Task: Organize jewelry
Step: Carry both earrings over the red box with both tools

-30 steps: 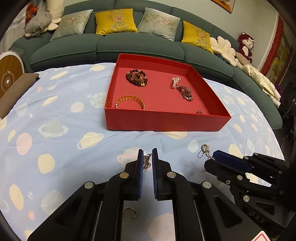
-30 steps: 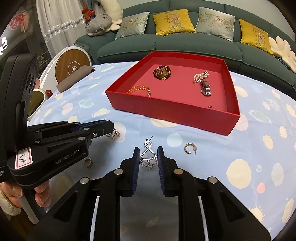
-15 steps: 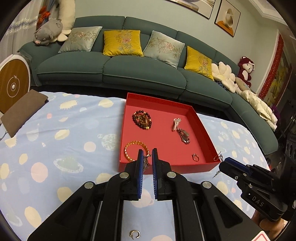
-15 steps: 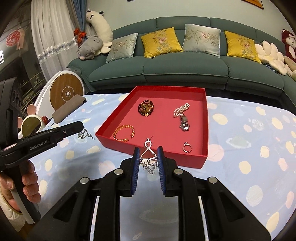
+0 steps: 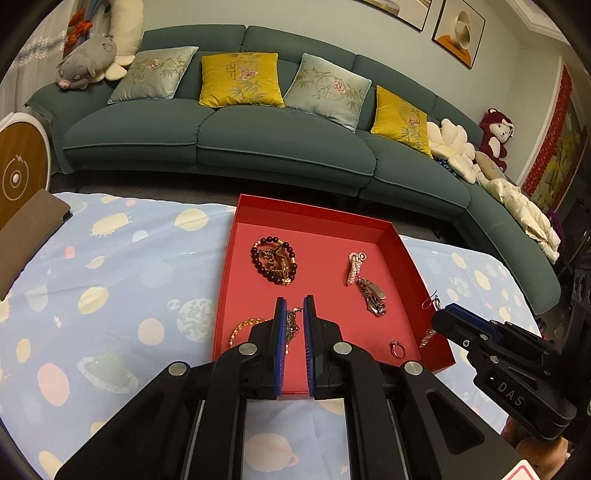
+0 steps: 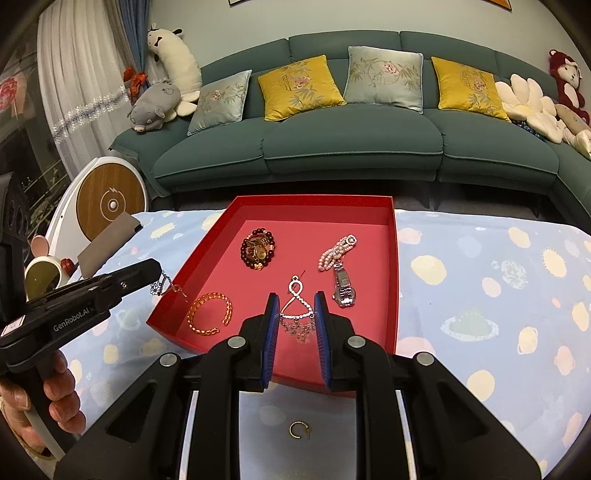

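Two claws hang over the red tray point(image 6: 394, 258): left claw point(image 5: 294, 308) pinching a dangly earring point(image 5: 291, 325), right claw point(image 6: 295, 308) clamping its mate point(image 6: 297, 314).

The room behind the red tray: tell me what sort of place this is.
Most likely a home living room. A long green sofa with cushions runs along the wall, stuffed toys sit on its ends, and framed pictures hang above. The table wears a planet-print cloth.

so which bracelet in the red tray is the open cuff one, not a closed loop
The gold braided bracelet at the tray's near left corner: its ends don't meet. The dark beaded bracelet and the pearl bracelet farther back are closed.
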`<state>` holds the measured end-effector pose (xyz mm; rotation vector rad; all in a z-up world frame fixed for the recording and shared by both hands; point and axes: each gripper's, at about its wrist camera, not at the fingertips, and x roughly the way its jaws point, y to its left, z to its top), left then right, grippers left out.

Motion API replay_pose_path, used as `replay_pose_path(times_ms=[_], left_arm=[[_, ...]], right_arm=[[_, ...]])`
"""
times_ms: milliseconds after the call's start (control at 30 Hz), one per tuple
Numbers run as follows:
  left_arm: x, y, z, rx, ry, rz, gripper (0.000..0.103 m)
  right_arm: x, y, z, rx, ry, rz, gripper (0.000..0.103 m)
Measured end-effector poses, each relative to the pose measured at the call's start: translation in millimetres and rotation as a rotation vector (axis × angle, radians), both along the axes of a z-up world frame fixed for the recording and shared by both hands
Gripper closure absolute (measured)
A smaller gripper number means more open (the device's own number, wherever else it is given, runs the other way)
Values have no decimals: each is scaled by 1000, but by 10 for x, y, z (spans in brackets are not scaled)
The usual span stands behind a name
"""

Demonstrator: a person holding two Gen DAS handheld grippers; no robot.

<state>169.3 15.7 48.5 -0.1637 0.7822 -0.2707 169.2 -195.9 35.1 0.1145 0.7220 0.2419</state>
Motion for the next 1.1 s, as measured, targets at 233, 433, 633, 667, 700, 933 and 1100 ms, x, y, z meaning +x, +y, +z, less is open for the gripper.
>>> replay_pose_path(times_ms=[233, 433, 633, 667, 700, 933, 1100], left_arm=[[89, 35, -94, 33, 22, 20, 96], [131, 5, -141, 74, 19, 25, 96], [204, -36, -206, 102, 29, 25, 96], [219, -36, -214, 105, 30, 28, 96], [241, -36, -225, 107, 32, 31, 96], [353, -59, -312, 112, 53, 43, 96], [345, -114, -381, 140, 64, 24, 96]], right_arm=[[91, 8, -98, -4, 22, -11, 85], [109, 3, -134, -11, 33, -18, 85], [155, -12, -135, -19, 37, -20, 85], [167, -16, -139, -19, 38, -21, 85], [186, -17, -143, -20, 40, -23, 85], [298, -51, -209, -27, 57, -34, 85], [339, -106, -274, -32, 72, -48, 85]])
